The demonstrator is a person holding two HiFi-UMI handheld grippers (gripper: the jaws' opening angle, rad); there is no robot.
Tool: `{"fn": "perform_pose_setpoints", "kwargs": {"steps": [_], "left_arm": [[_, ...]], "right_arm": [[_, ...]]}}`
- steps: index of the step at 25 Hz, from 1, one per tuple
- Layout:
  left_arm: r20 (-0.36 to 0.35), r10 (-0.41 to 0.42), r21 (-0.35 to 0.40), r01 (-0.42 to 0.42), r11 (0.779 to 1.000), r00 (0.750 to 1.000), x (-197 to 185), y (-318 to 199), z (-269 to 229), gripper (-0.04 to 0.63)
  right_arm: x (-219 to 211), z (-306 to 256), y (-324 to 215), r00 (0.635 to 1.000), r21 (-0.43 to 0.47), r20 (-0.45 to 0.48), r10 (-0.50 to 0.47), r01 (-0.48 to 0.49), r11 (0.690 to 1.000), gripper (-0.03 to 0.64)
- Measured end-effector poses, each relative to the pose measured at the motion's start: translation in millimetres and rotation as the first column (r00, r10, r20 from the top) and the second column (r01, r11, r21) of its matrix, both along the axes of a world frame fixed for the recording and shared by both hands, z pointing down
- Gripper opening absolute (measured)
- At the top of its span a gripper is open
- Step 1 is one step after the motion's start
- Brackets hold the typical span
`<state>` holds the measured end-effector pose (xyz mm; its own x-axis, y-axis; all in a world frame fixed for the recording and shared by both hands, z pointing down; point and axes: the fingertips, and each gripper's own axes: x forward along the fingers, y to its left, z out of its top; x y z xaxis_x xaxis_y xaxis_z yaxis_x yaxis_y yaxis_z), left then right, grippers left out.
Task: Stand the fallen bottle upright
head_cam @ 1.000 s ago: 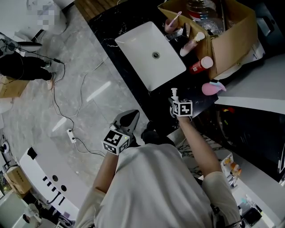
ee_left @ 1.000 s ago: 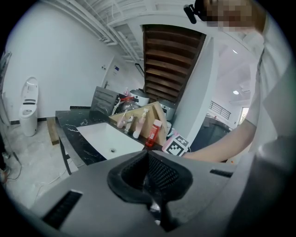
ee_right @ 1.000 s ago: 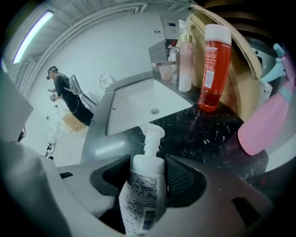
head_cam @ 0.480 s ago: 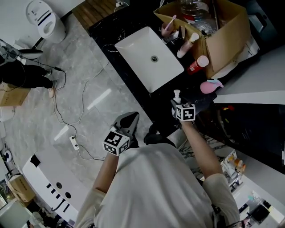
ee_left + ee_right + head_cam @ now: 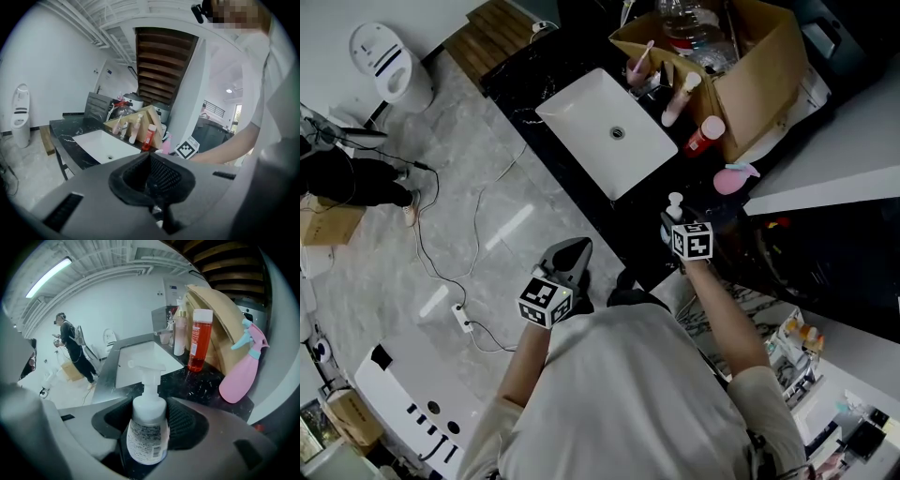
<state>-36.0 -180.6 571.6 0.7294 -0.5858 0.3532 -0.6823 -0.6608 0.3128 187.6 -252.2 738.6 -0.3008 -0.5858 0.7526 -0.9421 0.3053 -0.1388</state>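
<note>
1 bottle (image 5: 146,427), a white pump type, stands near upright, clamped between the jaws of the right gripper (image 5: 671,217) over the black counter (image 5: 199,385), near the sink (image 5: 581,112). The left gripper (image 5: 151,178) hangs closed and empty. The righting looks almost done; next, its base needs setting flat on the counter before the jaws let go

The left tool (image 5: 150,159) has its jaws together, empty; beyond lie a black bench (image 5: 68,130), white sink (image 5: 101,143) and red bottle (image 5: 149,137).
</note>
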Motion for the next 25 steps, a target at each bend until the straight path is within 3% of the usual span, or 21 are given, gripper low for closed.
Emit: {"fn": "perform_pose_setpoints", "kwargs": {"steps": [14, 25], "left_arm": [[0.013, 0.010, 0.018, -0.010, 1.000, 1.000, -6.2, 3.4, -11.3, 0.008], [0.015, 0.062, 0.010, -0.063, 0.998, 0.998, 9.8, 1.9, -9.1, 0.008]], "right_arm": [[8.1, -22.0, 5.5, 0.999, 0.125, 0.004, 0.047, -0.047, 0.991, 0.241], [12.1, -21.4, 28.4, 0.998, 0.209, -0.012, 0.065, -0.061, 0.976, 0.239]]}}
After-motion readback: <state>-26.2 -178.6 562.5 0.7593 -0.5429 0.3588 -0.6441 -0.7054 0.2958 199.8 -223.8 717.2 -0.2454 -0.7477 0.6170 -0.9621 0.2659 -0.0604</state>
